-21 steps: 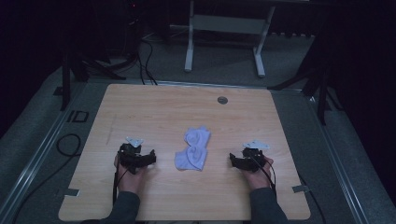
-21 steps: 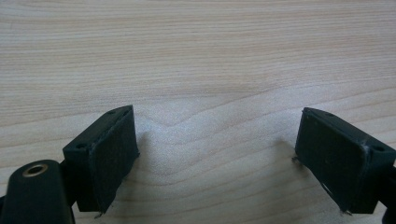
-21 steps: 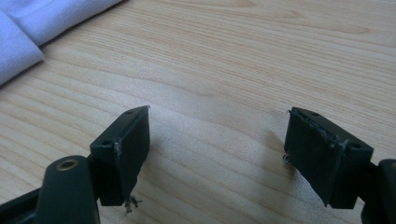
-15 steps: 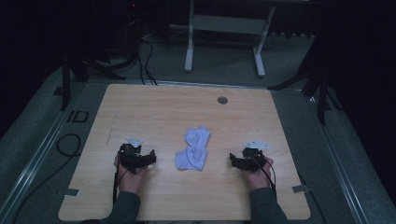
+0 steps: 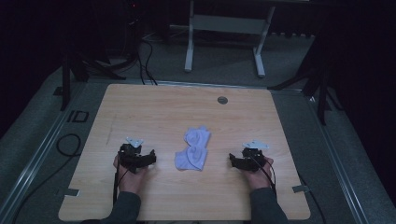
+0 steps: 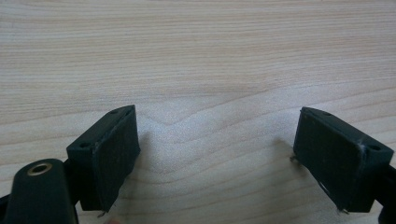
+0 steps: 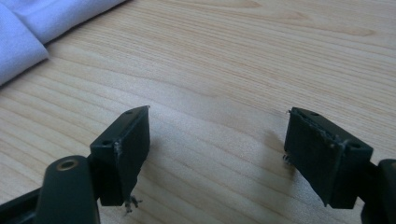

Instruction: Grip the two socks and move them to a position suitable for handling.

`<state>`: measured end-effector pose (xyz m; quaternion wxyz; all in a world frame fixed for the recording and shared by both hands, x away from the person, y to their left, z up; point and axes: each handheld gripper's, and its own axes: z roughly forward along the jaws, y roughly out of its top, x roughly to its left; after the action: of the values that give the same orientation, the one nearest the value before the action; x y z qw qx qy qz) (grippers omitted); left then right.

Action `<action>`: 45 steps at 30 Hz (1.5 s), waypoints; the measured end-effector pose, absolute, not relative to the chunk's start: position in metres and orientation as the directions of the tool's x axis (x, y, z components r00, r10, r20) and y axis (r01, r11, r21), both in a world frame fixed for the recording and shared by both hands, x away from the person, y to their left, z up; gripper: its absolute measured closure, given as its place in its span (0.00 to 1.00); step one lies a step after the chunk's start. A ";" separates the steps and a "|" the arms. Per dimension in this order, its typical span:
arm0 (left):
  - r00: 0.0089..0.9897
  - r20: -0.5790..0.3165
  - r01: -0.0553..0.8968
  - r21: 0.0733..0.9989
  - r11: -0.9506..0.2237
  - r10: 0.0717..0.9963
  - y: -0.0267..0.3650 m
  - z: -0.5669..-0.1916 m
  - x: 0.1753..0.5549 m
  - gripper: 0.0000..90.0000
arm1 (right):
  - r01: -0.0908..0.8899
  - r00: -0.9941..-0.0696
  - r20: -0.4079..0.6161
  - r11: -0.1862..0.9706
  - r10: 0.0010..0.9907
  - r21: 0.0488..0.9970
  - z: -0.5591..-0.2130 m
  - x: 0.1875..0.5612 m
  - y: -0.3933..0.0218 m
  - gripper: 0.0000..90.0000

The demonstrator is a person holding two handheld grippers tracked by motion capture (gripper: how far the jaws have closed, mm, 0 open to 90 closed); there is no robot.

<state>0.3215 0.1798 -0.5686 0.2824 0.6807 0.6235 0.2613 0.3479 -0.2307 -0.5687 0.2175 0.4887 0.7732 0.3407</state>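
A crumpled white cloth (image 5: 193, 149) lies in the middle of the wooden table (image 5: 187, 107); its edge shows at the upper left of the right gripper view as pale folds (image 7: 42, 23). My left gripper (image 5: 150, 159) rests on the table to the left of the cloth, jaws pointing toward it. In the left gripper view it (image 6: 217, 154) stands open over bare wood. My right gripper (image 5: 232, 161) rests to the right of the cloth, pointing at it. It (image 7: 217, 149) is open too, with nothing between the jaws.
A small dark round grommet (image 5: 222, 100) sits near the table's far edge. Tape pieces (image 5: 69, 192) mark the near corners. Beyond the table stand a white frame (image 5: 224, 28) and cables (image 5: 140, 56) on the grey floor.
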 end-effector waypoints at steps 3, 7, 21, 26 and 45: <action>0.086 0.004 0.701 0.710 -0.064 0.996 0.180 -0.569 0.321 0.16 | 0.610 -0.419 -0.002 0.283 0.908 0.740 -0.569 0.348 -0.230 0.26; 0.086 0.004 0.701 0.710 -0.063 0.996 0.180 -0.569 0.321 0.16 | 0.618 -0.408 -0.003 0.278 0.913 0.736 -0.567 0.347 -0.228 0.32; 0.089 0.004 0.700 0.711 -0.065 0.996 0.180 -0.569 0.321 0.16 | 0.595 -0.481 -0.029 0.350 0.876 0.724 -0.557 0.338 -0.211 0.66; 0.089 0.004 0.701 0.710 -0.066 0.996 0.180 -0.568 0.321 0.16 | 0.562 -0.546 -0.048 0.408 0.837 0.719 -0.552 0.331 -0.192 0.74; 0.089 0.002 0.699 0.713 -0.064 0.996 0.179 -0.568 0.321 0.18 | 0.471 -0.712 -0.037 0.516 0.702 0.715 -0.542 0.330 -0.118 0.80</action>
<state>0.3212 0.1790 -0.5684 0.2843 0.6809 0.6222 0.2616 0.3299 -0.1183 -0.5418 0.1633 0.3428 0.8552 0.3528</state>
